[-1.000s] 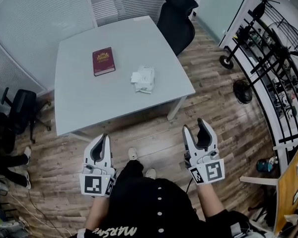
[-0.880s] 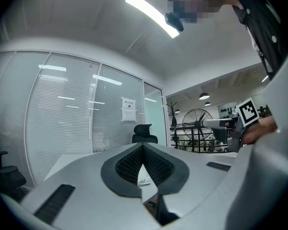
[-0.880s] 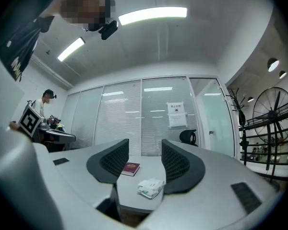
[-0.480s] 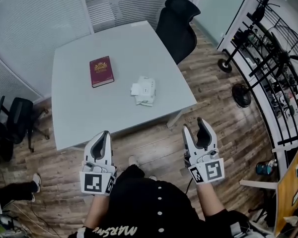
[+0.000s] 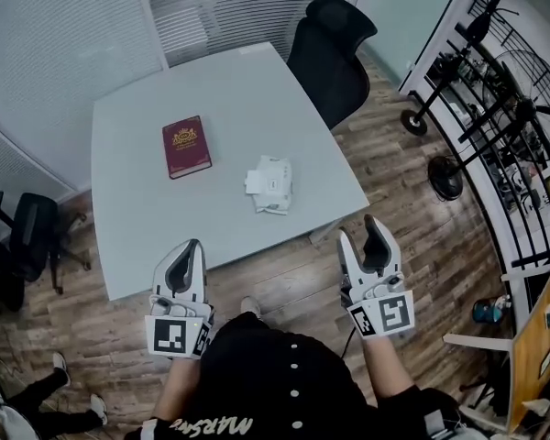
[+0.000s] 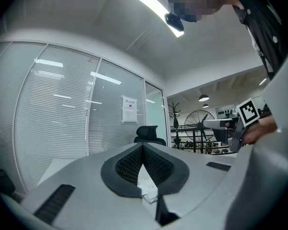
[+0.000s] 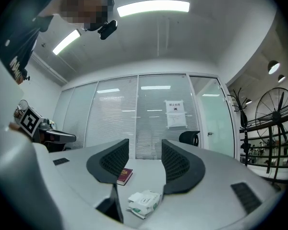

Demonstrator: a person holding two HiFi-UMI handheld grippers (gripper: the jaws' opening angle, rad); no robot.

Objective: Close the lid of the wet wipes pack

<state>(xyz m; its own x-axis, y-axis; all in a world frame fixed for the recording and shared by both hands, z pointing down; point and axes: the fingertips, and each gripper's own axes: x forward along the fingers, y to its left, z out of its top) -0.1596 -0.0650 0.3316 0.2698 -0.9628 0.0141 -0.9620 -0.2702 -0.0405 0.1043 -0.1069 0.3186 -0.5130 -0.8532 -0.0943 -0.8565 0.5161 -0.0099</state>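
A white wet wipes pack lies on the pale grey table, near its front right part; its lid state is too small to tell. The right gripper view shows the pack below and ahead of the jaws. My left gripper is shut with nothing in it and hangs short of the table's front edge. My right gripper is open and empty, over the wood floor right of the table corner. In the left gripper view a sliver of the pack shows under the closed jaws.
A dark red book lies on the table left of the pack; it also shows as the book in the right gripper view. A black office chair stands at the table's far right. Racks and a fan line the right side.
The table, pack and book have drifted down the head view, toward me. Both grippers hold the same pose in the view.
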